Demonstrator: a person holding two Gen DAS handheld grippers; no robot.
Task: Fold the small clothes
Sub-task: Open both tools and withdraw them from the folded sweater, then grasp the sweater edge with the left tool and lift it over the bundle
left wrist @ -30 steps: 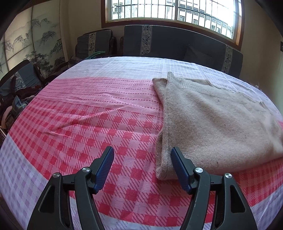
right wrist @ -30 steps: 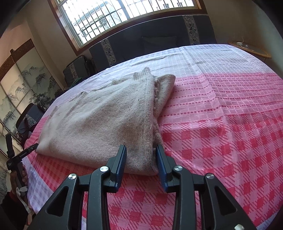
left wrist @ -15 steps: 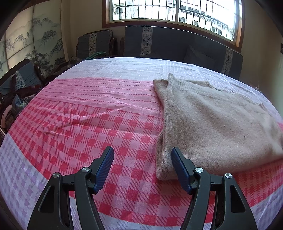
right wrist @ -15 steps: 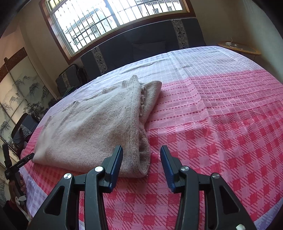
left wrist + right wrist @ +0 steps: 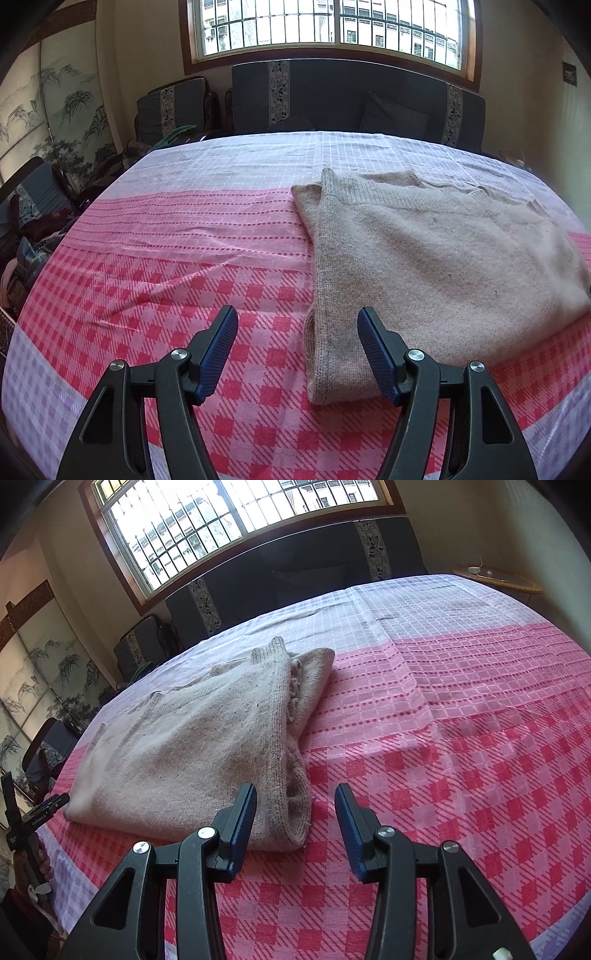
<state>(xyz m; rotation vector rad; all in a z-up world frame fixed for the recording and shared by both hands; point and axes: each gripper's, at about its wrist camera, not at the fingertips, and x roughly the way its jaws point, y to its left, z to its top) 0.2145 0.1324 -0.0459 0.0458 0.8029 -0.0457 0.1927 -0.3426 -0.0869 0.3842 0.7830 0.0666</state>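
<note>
Tablecloth of pink, red and lilac checked fabric covers the whole table; its weave is slightly wrinkled toward the left edge in the left wrist view. Sofa with dark upholstery and patterned trim strips stands beyond the far edge, under a barred window. A folded beige knitted sweater lies flat on the tablecloth, one folded corner reaching close to the near edge.

The left gripper, black with blue ribbed pads, hovers above the near edge with its jaws well apart; the sweater's near left corner shows between them, unclamped. The right gripper has its jaws apart, narrower than the left; the sweater's near right corner lies between them, and neither pad presses it.
</note>
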